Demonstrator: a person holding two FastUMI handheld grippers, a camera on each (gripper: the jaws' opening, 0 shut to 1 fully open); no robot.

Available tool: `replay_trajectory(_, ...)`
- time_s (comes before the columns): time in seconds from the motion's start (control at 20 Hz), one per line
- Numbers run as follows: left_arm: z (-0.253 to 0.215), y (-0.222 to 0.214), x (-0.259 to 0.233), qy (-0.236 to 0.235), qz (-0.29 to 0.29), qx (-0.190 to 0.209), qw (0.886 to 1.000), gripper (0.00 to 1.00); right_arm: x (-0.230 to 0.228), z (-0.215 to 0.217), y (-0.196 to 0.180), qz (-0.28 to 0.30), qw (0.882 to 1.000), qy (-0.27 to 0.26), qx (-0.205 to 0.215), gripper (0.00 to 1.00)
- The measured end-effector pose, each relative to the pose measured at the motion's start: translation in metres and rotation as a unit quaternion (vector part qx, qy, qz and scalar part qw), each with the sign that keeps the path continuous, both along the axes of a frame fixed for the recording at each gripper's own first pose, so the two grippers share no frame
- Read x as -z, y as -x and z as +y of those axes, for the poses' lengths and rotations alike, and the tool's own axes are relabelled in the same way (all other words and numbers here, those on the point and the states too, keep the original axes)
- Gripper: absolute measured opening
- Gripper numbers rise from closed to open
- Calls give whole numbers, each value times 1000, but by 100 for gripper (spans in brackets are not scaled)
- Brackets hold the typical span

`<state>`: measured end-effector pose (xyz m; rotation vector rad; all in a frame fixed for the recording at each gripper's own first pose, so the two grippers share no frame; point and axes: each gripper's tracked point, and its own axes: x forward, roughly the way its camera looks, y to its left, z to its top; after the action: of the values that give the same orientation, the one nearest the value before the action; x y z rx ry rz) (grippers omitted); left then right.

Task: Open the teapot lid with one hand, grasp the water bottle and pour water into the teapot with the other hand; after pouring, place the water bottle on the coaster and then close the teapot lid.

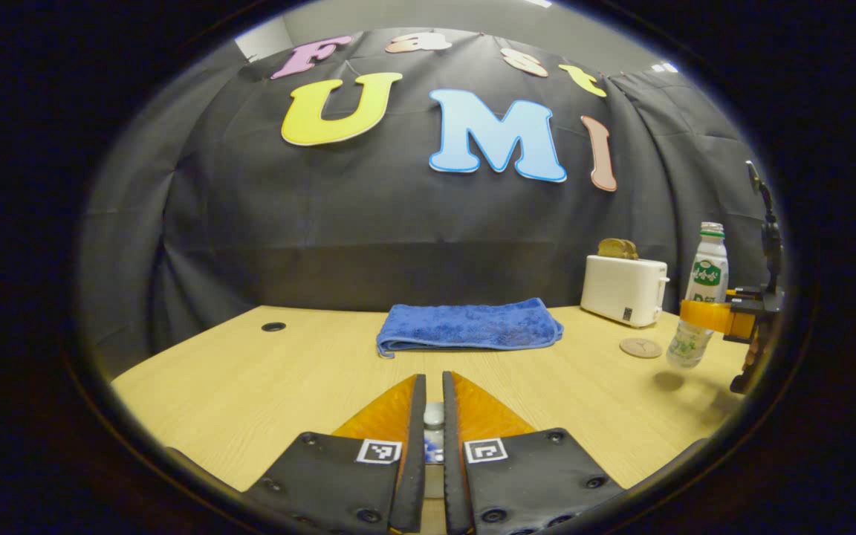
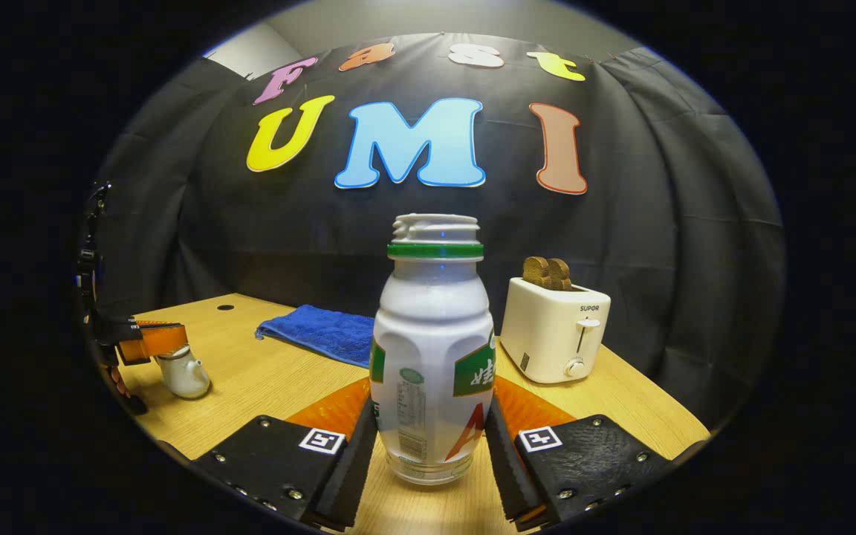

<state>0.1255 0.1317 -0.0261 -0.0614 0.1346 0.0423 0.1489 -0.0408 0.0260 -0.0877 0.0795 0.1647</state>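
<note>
Left gripper (image 1: 433, 416): fingers nearly together, pinching a small pale knob between them, seemingly the teapot lid (image 1: 434, 427), mostly hidden; in the right gripper view the same gripper (image 2: 163, 343) sits over the teapot (image 2: 184, 375) at the table's left edge, and whether the lid is seated or lifted I cannot tell.

Right gripper (image 2: 432, 438): both fingers pressed on the water bottle (image 2: 433, 349), one on each flank; bottle upright, cap off, mouth open; from the left gripper view the bottle (image 1: 699, 297) hangs above the table (image 1: 250, 386) with its shadow beneath, base clear of the wood.

Coaster (image 1: 640, 347): flat on the table, just beside the lifted bottle, bare on top.

Middle ground: open wood between the left gripper and the folded blue towel (image 1: 469, 325); open wood also from towel to coaster.

Far edge: white toaster (image 2: 556, 334) with two slices of bread (image 2: 547, 273) standing in it, near the back right corner, close behind coaster and bottle; round hole (image 1: 273, 326) in the tabletop at far left.
</note>
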Motion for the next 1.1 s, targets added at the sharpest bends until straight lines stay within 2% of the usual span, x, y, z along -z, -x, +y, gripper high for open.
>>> replay_trajectory(0.05,4,4,-6,-2,-10,-7,1000,24,-2,-1,-1,-3,1000,1,3,70)
replay_trajectory(0.1,10,10,-20,-3,-24,-15,1000,37,-6,-3,-3,-8,1000,3,8,70)
replay_trajectory(0.15,12,16,-32,-2,-41,-23,999,41,-12,-8,-6,-17,1000,6,15,70)
replay_trajectory(0.3,19,50,-71,13,-88,-39,995,84,-22,-26,-22,-22,999,-20,35,70)
replay_trajectory(0.35,19,62,-80,23,-100,-39,994,89,-26,-33,-29,-22,998,-34,44,70)
replay_trajectory(0.5,16,94,-93,44,-110,-28,993,96,-32,-49,-58,-25,996,-52,66,70)
replay_trajectory(0.7,16,120,-84,43,-105,-26,993,96,-19,-57,-93,-17,996,-24,82,70)
replay_trajectory(0.9,27,124,-84,18,-105,-35,994,96,12,-59,-120,26,995,-27,88,70)
replay_trajectory(1.1,27,118,-82,30,-101,-28,994,96,26,-61,-127,50,994,-48,88,70)
